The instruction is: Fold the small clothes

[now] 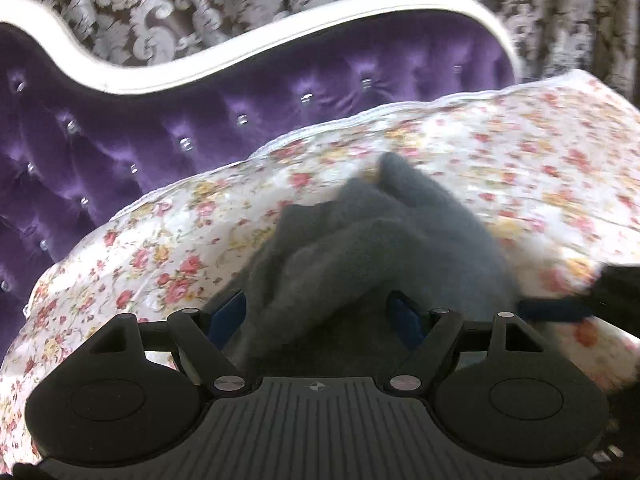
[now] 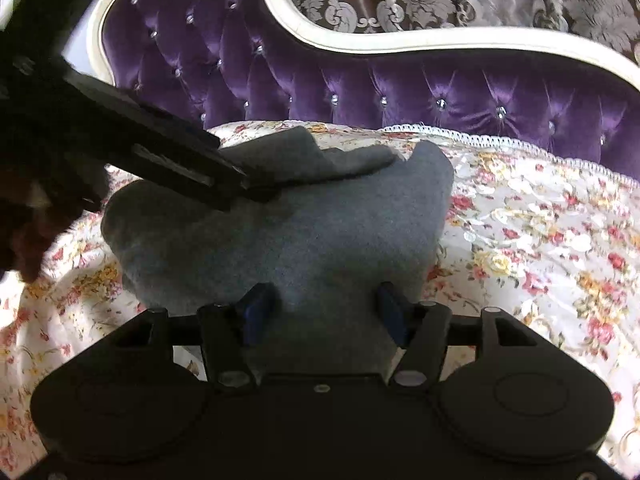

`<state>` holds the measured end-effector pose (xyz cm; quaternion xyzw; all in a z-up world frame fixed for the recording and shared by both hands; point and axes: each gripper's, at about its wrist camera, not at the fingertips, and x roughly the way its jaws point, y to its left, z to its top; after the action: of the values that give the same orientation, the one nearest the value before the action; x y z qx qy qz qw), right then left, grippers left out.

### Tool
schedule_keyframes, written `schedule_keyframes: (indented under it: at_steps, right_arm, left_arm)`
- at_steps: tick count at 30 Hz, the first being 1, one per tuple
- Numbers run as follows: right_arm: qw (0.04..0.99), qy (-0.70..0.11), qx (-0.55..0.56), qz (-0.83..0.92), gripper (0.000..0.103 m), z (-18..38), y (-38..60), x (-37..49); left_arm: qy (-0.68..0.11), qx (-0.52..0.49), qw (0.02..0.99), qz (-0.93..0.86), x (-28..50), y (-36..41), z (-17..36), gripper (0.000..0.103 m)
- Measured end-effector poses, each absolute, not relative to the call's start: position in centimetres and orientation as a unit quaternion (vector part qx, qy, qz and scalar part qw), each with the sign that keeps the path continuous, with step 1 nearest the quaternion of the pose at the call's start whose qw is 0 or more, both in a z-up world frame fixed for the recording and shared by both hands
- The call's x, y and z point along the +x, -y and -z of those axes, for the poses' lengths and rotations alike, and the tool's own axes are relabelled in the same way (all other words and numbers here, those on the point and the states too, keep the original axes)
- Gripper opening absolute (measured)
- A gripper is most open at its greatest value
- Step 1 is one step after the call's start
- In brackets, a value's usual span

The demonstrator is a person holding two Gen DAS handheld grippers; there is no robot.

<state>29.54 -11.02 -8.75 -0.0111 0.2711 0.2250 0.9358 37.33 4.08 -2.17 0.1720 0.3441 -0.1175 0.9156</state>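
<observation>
grey garment (image 2: 280,240) bunched on floral cover (image 2: 540,240), likely mid-fold | left gripper (image 1: 316,312) jaws apart, straddling cloth at 6 o'clock | right gripper (image 2: 320,312) jaws apart, cloth between, grip unclear

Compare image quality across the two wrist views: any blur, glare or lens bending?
Left wrist: motion blur smears the grey garment and the floral cover at right; the white sofa rail bows from the fisheye. Right wrist: sharper, the garment's weave readable; the left gripper crosses as a dark, underexposed shape; sheen on the purple tufted back.
</observation>
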Motion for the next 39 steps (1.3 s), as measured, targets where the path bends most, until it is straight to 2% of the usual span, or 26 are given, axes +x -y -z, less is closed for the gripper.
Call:
schedule_keyframes:
  at_steps: [5, 8, 16, 20, 26, 27, 29, 31, 32, 34, 39]
  right_arm:
    - [0.934, -0.276, -0.002, -0.228, 0.066, 8.8, 11.4, 29.7]
    - [0.933, -0.276, 0.001, -0.229, 0.067, 8.8, 11.5, 29.8]
    - [0.934, -0.273, 0.016, -0.232, 0.068, 8.4, 11.9, 29.7]
    - [0.936, -0.260, 0.016, -0.236, 0.068, 7.4, 12.3, 28.2]
    - [0.937, -0.234, -0.049, -0.253, 0.068, 6.9, 10.8, 25.0]
    - [0.937, -0.231, -0.064, -0.254, 0.068, 6.9, 10.4, 24.5]
    - [0.935, -0.225, -0.090, -0.259, 0.067, 7.1, 9.7, 23.9]
    - [0.932, -0.219, -0.103, -0.268, 0.064, 7.0, 9.2, 23.5]
    - [0.931, -0.216, -0.111, -0.274, 0.058, 7.0, 9.0, 23.4]
    - [0.927, -0.213, -0.129, -0.280, 0.051, 7.0, 8.5, 23.2]
    - [0.917, -0.215, -0.157, -0.297, 0.051, 7.6, 7.3, 23.4]
  left_arm:
    - [-0.360, 0.083, 0.929, -0.023, 42.7, -9.5, 2.6, 0.076]
    - [-0.367, 0.052, 0.927, -0.054, 43.0, -13.0, 2.5, 0.075]
    - [-0.348, -0.081, 0.932, 0.059, 36.1, -16.4, 0.6, 0.076]
    - [-0.337, -0.086, 0.930, 0.118, 33.5, -15.4, 0.8, 0.076]
    - [-0.355, -0.092, 0.917, 0.159, 32.5, -13.6, 3.2, 0.075]
    - [-0.356, -0.097, 0.915, 0.164, 32.7, -13.4, 3.5, 0.074]
    - [-0.356, -0.113, 0.909, 0.184, 33.3, -13.1, 4.1, 0.064]
    - [-0.377, -0.115, 0.902, 0.175, 33.5, -13.1, 4.8, 0.048]
    - [-0.388, -0.120, 0.900, 0.160, 33.7, -13.3, 5.3, 0.046]
    - [-0.398, -0.143, 0.893, 0.152, 33.8, -14.2, 6.3, 0.044]
    - [-0.404, -0.151, 0.891, 0.141, 32.8, -15.4, 7.0, 0.042]
